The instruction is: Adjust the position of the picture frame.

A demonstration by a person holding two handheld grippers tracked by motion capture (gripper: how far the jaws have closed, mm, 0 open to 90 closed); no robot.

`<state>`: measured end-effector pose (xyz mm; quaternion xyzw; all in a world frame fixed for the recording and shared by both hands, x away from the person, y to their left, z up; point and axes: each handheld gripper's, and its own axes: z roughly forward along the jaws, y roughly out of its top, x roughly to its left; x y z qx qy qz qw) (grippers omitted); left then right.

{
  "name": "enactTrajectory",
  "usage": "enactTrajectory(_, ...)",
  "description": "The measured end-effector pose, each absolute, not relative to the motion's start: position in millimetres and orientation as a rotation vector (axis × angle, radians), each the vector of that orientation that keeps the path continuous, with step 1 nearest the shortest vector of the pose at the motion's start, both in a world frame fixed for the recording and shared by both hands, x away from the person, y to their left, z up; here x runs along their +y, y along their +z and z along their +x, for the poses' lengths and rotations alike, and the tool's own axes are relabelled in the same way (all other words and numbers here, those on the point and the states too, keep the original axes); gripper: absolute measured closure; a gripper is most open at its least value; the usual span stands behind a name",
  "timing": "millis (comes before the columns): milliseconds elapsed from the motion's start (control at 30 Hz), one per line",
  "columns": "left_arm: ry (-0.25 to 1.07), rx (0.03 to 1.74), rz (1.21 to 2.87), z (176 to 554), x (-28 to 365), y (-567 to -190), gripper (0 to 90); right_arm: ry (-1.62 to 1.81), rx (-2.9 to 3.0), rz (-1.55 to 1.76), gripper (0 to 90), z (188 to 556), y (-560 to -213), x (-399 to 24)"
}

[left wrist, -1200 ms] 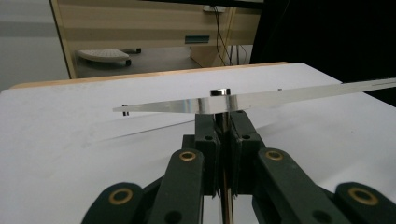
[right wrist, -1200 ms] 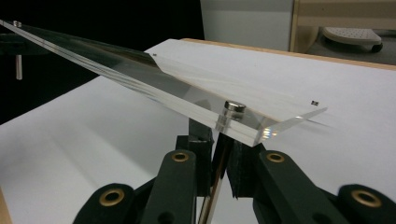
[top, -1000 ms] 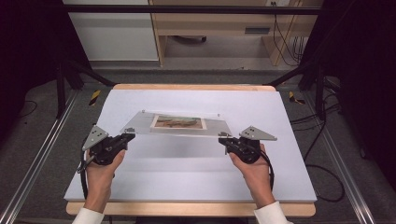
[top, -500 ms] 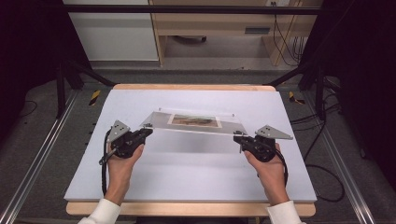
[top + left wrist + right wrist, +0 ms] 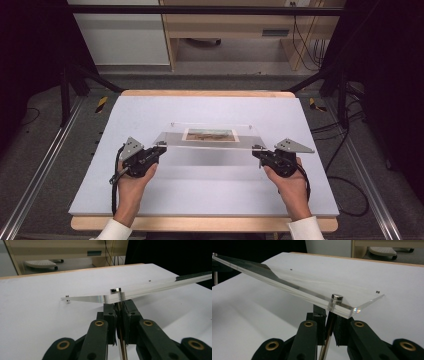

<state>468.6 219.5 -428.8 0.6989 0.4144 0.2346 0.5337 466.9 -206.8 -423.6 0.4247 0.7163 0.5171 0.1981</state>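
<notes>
High view: a clear acrylic frame (image 5: pixel 210 136) with a small picture (image 5: pixel 209 134) sandwiched in it is held over the white table (image 5: pixel 200 195), near edge raised, far edge low at or near the table (contact not clear from here). The left gripper (image 5: pixel 159 148) takes the near left corner, the right gripper (image 5: pixel 256 149) the near right corner. Left gripper view: jaws closed together on something thin beneath the frame's corner, just under a metal standoff cap (image 5: pixel 115 290); the panel runs off to the right, straight, no sag. Right gripper view: jaws likewise clamped below the corner, under the standoff (image 5: pixel 336 297); the thick polished edge shows clearly. Judgement: rigid, moderately heavy for its size, slick-faced and easy to scratch or chip at corners. Corner holds by the standoffs look best (hardware stops sliding); both ends should move together, since twisting could crack it or slip a grip.
</notes>
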Motion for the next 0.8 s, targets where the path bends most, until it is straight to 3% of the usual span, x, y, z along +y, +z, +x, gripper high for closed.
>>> enactTrajectory(800,0.534,1.053,1.744,449.4,213.9,-452.5,83.5,1.36,2.094,1.205,83.4,454.2,-444.3,-208.6)
